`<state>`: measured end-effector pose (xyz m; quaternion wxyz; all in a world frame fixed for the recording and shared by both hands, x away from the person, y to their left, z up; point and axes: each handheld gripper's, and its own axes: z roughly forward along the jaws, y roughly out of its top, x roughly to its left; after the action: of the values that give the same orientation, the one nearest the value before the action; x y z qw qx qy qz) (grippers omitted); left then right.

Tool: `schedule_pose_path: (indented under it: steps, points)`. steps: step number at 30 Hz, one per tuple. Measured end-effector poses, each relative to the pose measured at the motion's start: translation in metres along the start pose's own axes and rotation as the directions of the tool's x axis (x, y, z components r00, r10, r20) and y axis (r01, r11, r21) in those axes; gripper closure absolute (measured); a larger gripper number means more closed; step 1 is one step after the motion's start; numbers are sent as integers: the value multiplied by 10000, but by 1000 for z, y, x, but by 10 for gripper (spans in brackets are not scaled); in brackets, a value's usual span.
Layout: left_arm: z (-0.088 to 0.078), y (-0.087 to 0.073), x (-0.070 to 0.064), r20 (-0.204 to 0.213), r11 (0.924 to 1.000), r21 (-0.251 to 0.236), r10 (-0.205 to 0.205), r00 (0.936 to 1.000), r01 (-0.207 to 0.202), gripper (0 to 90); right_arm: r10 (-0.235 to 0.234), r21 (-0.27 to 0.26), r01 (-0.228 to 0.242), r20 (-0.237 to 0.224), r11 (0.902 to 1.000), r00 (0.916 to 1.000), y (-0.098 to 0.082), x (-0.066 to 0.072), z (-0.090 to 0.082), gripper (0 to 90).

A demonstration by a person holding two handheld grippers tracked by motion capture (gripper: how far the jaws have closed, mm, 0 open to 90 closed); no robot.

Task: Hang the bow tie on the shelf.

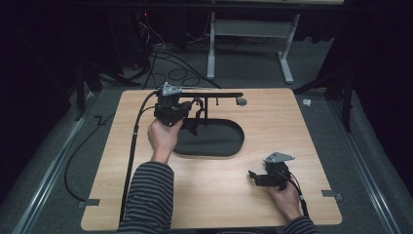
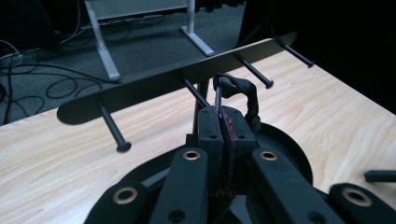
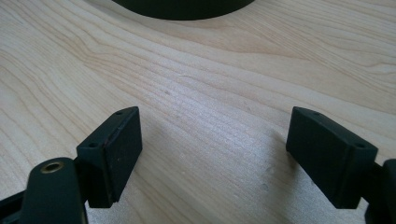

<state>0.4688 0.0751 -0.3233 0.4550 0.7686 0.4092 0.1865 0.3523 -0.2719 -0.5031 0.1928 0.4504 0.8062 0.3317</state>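
Note:
A black rack stands on the wooden table (image 1: 272, 126): an oval base (image 1: 219, 144), a thin post and a level bar (image 1: 216, 95) (image 2: 154, 86) with several pegs (image 2: 112, 128) pointing toward me. My left gripper (image 1: 191, 125) (image 2: 223, 113) is held over the base's left end, just below the bar. It is shut on a thin metal ring that carries a short black strap (image 2: 243, 93), which arches up beside a middle peg. My right gripper (image 1: 254, 176) (image 3: 212, 154) rests low near the table's front right, open, with bare wood between its pads (image 3: 119, 149).
A white desk frame (image 1: 212, 48) and loose cables (image 1: 165, 63) lie on the floor behind the table. Grey tape marks sit at the table's front corners (image 1: 91, 202) (image 1: 332, 195). A small grey knob (image 1: 241, 102) is by the bar's right end.

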Motion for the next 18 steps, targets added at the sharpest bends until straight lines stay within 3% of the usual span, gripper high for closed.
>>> schedule_pose_path:
  steps: [9,15,18]
  points:
    - [23,-2,3,-516,9991,342,-213,9984,231,874,-2,1,2,-3,10000,10000,0,0,0,196]
    - [31,-8,1,-1083,9982,592,181,9940,-117,868,-3,1,3,-3,10000,10000,0,0,0,196]
    - [31,-10,1,-1130,9979,627,198,9934,-128,865,21,7,-21,-3,10000,10000,0,0,0,197]
